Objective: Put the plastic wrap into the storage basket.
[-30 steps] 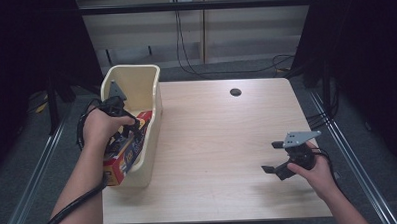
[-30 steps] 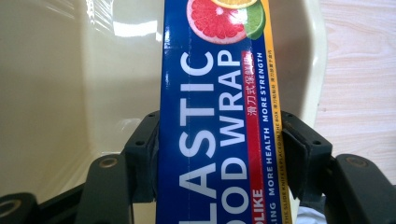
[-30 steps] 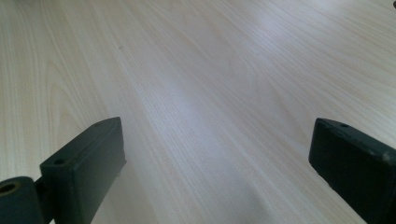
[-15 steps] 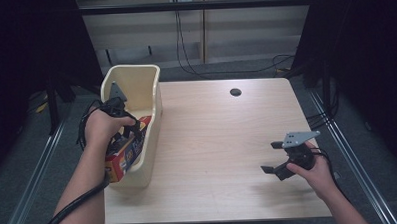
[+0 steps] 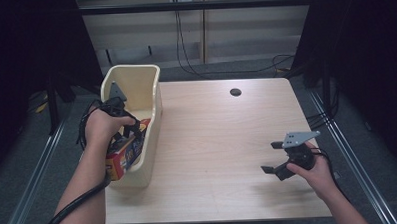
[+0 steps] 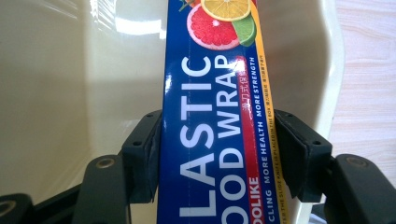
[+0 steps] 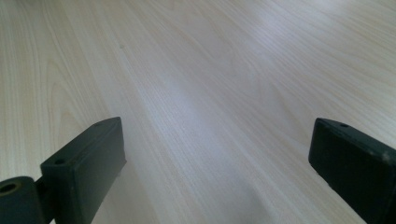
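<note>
From above, the left gripper (image 5: 121, 125) held a plastic wrap box (image 5: 125, 154) slanted inside the cream bin (image 5: 154, 106) at the table's (image 5: 212, 141) left edge, while the right gripper (image 5: 278, 159) hovered near the right edge, jaws apart. The left gripper view showed both pads clamped on the box's (image 6: 215, 140) sides; its lower end was hidden, perhaps resting on the bin (image 6: 70, 93) floor. The right gripper view showed wide-spread jaws over bare wood (image 7: 210, 93).

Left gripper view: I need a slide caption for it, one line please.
Left gripper clamps a blue plastic food wrap box inside a cream bin.
</note>
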Motion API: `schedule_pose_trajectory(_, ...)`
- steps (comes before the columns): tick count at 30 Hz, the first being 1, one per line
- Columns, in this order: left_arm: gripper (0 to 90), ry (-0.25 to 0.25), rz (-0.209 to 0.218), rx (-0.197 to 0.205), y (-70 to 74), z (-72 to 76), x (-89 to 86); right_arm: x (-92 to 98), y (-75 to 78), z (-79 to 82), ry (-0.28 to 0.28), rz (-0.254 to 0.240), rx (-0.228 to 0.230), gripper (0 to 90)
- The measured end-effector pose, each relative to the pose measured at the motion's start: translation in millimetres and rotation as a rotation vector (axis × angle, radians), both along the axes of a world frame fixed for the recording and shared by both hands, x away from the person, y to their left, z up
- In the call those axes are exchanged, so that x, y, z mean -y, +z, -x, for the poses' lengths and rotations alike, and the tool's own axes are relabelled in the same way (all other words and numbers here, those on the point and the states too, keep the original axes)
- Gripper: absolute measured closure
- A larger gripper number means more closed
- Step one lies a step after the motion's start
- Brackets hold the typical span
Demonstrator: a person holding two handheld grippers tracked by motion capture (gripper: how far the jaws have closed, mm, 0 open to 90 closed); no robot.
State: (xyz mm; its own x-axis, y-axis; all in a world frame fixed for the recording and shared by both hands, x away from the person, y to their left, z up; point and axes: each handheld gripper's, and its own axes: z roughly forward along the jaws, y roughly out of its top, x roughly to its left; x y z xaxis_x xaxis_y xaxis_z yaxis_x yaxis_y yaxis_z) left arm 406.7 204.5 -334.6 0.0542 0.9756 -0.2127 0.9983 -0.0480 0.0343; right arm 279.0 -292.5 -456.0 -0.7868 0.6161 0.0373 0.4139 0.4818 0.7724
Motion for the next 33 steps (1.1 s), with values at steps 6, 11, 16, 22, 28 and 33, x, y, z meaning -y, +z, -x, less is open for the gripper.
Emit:
schedule_pose_trajectory(6, 38.5, 0.008, 0.017, 0.012, 3.8, -0.6, -1.6, 0.8, -0.1, 0.5, 0.001, -0.001, -0.003, 3.6)
schedule_pose_trajectory(11, 38.3, 0.013, 0.051, 0.04, 17.6, -0.7, -2.3, 1.7, -0.2, 0.5, -0.002, -0.001, 0.001, 3.6)
schedule_pose_trajectory(16, 35.6, -0.002, 0.062, 0.066, 22.9, 0.0, -3.4, 3.9, -0.5, 0.7, -0.005, -0.007, -0.002, 3.6)
schedule_pose_trajectory(22, 32.0, -0.018, 0.088, 0.077, 26.6, 0.2, -2.2, 5.9, -0.4, 1.1, -0.011, -0.009, 0.0, 3.6)
schedule_pose_trajectory(28, 25.3, -0.059, 0.113, 0.135, 36.3, 2.1, 4.9, 4.5, -1.1, 0.4, -0.013, -0.007, 0.001, 3.6)
schedule_pose_trajectory(33, 20.7, -0.058, 0.14, 0.157, 44.0, 2.7, 7.2, 4.6, -1.4, 0.4, -0.006, -0.01, 0.001, 3.6)
